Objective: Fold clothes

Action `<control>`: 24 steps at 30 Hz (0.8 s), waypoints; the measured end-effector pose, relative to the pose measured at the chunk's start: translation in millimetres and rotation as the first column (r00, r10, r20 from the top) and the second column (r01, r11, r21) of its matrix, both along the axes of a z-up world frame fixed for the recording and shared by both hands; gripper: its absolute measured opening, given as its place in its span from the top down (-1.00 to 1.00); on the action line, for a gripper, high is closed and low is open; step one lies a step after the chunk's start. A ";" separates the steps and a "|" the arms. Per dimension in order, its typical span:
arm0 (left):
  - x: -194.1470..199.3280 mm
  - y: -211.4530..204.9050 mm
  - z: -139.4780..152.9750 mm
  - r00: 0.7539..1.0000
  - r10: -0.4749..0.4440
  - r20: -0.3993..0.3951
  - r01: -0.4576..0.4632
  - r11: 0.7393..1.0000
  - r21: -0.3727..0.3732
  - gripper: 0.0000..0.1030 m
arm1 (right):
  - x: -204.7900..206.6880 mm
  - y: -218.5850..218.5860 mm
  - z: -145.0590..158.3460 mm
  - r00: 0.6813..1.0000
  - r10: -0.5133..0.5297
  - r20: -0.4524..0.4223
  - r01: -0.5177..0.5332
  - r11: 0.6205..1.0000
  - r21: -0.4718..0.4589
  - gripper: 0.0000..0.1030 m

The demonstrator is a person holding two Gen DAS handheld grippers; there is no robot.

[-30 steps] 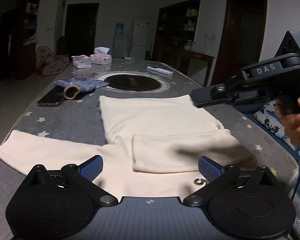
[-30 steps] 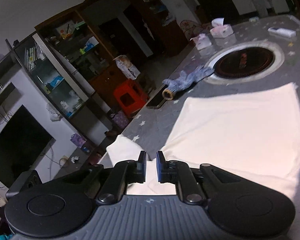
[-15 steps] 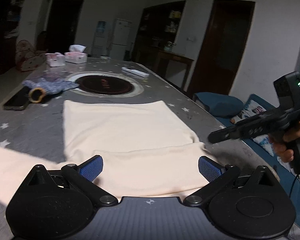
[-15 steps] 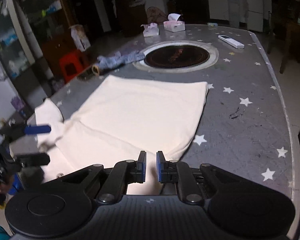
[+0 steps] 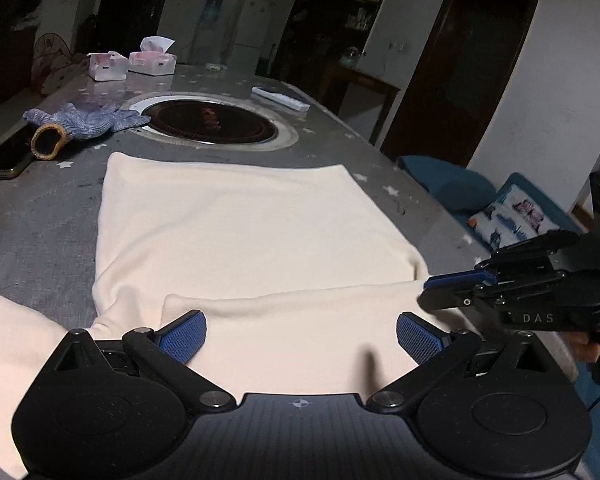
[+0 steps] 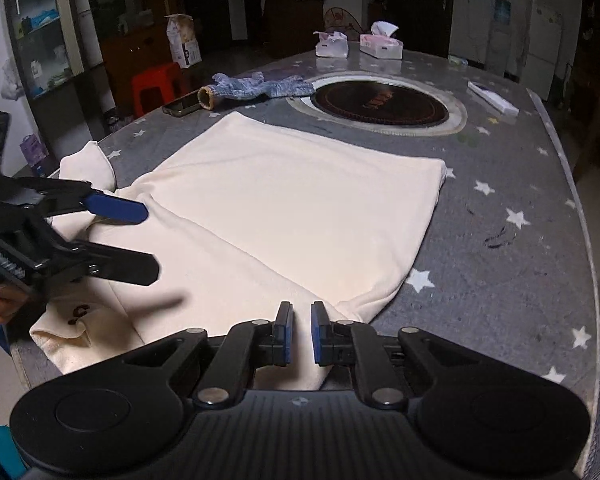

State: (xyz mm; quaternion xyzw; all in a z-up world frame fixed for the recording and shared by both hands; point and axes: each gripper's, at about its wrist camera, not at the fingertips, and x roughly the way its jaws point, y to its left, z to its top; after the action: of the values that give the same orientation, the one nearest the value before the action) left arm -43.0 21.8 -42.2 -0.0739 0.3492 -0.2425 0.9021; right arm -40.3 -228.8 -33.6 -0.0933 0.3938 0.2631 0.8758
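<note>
Room: dim, with dark doors and shelving behind the grey star-printed tabletop (image 6: 500,240) that I am working over.
Garment: I see a cream sweater (image 5: 240,232) spread flat on the tabletop, straight ahead of both tongs; its body runs away from me toward the round hob inset (image 5: 212,122).
Right sleeve: folded across the near part of the body, lying directly under and between my left tongs' pads.
Left sleeve: stretched out sideways, off to the left of my left tongs, its cuff near the tabletop edge in the right wrist view.
Left tongs (image 5: 300,334): released, blue pads spread wide, hovering just over the folded sleeve; in the right wrist view they (image 6: 144,240) enter from the left, jaws parted above the shoulder area.
Right tongs (image 6: 300,332): pads drawn close with a narrow gap, nothing visibly between them; they sit over the sweater's near right corner. From the left wrist view they (image 5: 424,294) come in from the right at the sleeve's fold.
Beyond the tongs: a grey knit glove (image 5: 84,122) and a phone (image 5: 4,156) far left, two tissue boxes (image 5: 152,62) past the hob, a white remote (image 6: 494,98) far right.
</note>
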 end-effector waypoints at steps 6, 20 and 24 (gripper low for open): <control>-4.3 6.8 6.6 1.000 0.016 0.014 -0.016 1.000 -0.007 -1.00 | -7.8 9.4 2.1 0.999 0.029 0.035 -0.028 0.999 -0.016 0.77; -40.2 95.5 28.3 0.905 0.390 0.173 -0.413 0.901 0.130 -1.00 | -21.3 53.1 11.5 0.985 0.151 0.080 -0.148 0.988 -0.042 0.50; -41.1 126.8 24.8 0.834 0.519 0.190 -0.547 0.822 0.158 -0.96 | -23.9 70.4 12.7 0.978 0.189 0.085 -0.186 0.982 -0.036 0.50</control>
State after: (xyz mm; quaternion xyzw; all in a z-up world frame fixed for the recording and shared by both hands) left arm -84.1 148.5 -17.4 -0.0578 0.2744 0.0528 0.9584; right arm -64.2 -158.4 -21.0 -0.1538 0.3479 0.3345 0.8622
